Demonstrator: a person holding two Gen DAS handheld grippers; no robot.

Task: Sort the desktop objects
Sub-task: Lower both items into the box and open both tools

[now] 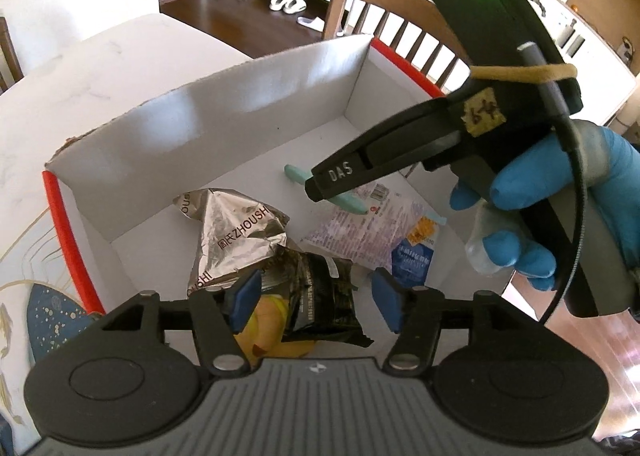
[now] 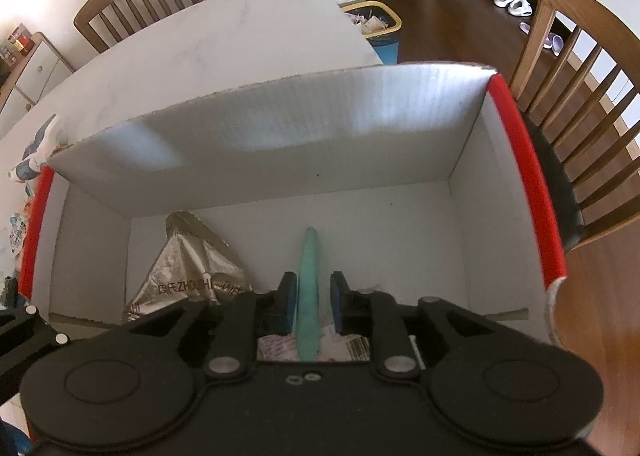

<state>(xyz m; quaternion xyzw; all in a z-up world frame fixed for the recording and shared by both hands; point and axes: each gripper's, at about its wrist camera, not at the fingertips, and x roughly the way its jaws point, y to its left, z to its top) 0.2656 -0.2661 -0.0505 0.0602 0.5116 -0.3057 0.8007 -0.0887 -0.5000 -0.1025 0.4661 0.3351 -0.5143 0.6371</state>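
White cardboard box [image 2: 256, 143] with red-taped edges on white counter [image 2: 224, 39], right gripper [image 2: 313, 302] inside box, pads slightly parted around teal stick [image 2: 309, 280], grip contact unclear, left gripper [image 1: 313, 300] wide open above black wrapper [image 1: 320, 296], silver foil wrapper [image 1: 236, 232] alongside

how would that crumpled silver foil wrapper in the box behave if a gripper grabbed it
The silver foil wrapper looks creased and collapsed, so it would probably crush and flop rather than hold its shape. It appears empty and thin, likely very light. Its glossy surface could slip between the pads, and a push would probably slide it across the box floor.
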